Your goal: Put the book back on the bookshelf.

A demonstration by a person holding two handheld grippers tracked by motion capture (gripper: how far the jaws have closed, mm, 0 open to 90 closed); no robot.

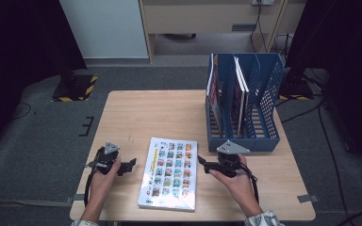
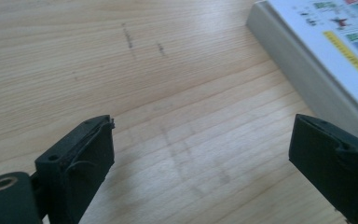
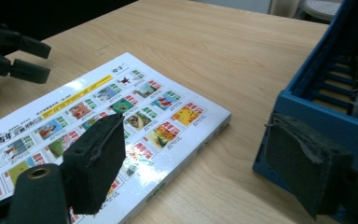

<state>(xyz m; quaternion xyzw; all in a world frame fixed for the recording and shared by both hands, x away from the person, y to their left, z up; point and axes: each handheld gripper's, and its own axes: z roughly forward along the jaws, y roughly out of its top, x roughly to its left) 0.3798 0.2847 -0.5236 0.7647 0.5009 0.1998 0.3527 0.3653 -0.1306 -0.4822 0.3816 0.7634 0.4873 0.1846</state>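
Note:
A thick white book (image 1: 170,173) with rows of small colour pictures on its cover lies flat at the table's near middle. My left gripper (image 1: 131,163) rests low just left of the book, jaws wide apart over bare wood (image 2: 200,154); the book's spine edge (image 2: 303,70) shows at upper right. My right gripper (image 1: 201,163) sits at the book's right edge, open, pointing left. In the right gripper view its jaws (image 3: 200,163) straddle the book's corner (image 3: 135,121) and the blue rack's front wall (image 3: 317,112). The left gripper (image 3: 32,58) shows beyond the book.
A blue slotted file rack (image 1: 268,99) stands at the table's right rear with several books (image 1: 214,92) upright inside. The light wood table (image 1: 155,113) has bare surface behind the white book. Beyond the far edge lie grey carpet and a yellow-black striped base (image 1: 75,88).

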